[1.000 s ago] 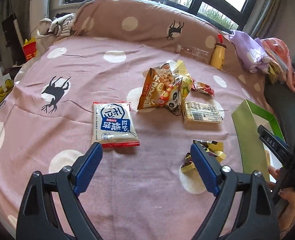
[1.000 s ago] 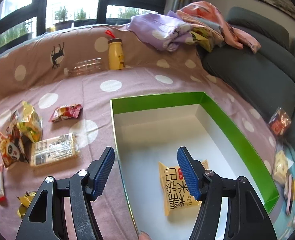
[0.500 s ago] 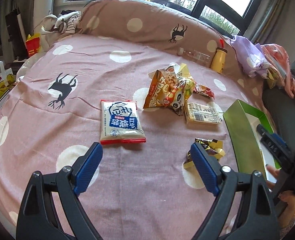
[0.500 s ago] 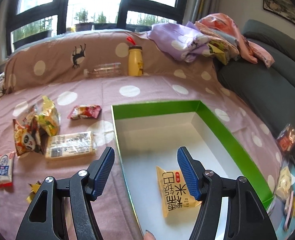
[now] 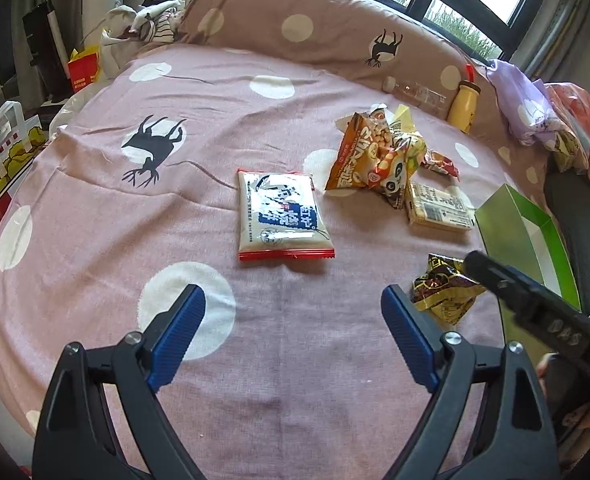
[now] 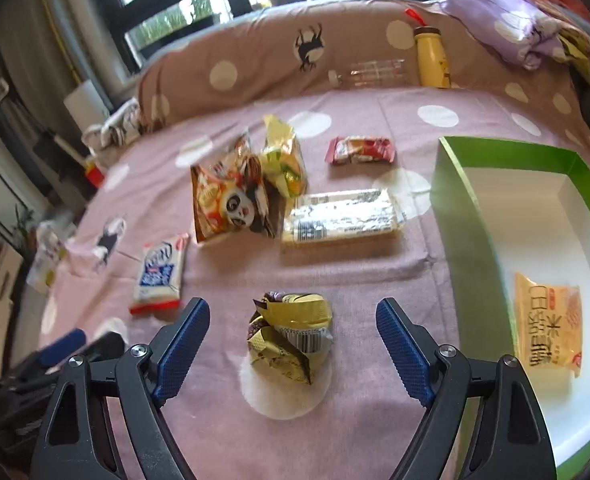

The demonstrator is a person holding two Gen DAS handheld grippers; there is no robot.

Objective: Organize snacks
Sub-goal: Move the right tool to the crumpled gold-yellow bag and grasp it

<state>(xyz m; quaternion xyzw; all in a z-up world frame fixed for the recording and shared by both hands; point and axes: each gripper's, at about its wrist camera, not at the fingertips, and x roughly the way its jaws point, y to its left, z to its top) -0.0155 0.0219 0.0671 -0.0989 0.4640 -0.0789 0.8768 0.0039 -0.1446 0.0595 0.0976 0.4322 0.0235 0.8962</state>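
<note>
My left gripper is open and empty above the pink cloth, short of a white and blue snack packet. My right gripper is open, its fingers either side of a gold and brown wrapper, also in the left wrist view. Further off lie an orange panda bag, a yellow-green bag, a pale cracker pack and a red bar. The green-rimmed white box at the right holds a yellow packet.
A yellow bottle and a clear bottle lie against the spotted bolster at the back. Folded purple cloth sits at the back right. A dark sofa borders the box. Bags stand beyond the left edge.
My right gripper has swung left from over the box to the gold and brown wrapper. My left gripper has shifted slightly, bringing the white and blue packet closer to centre.
</note>
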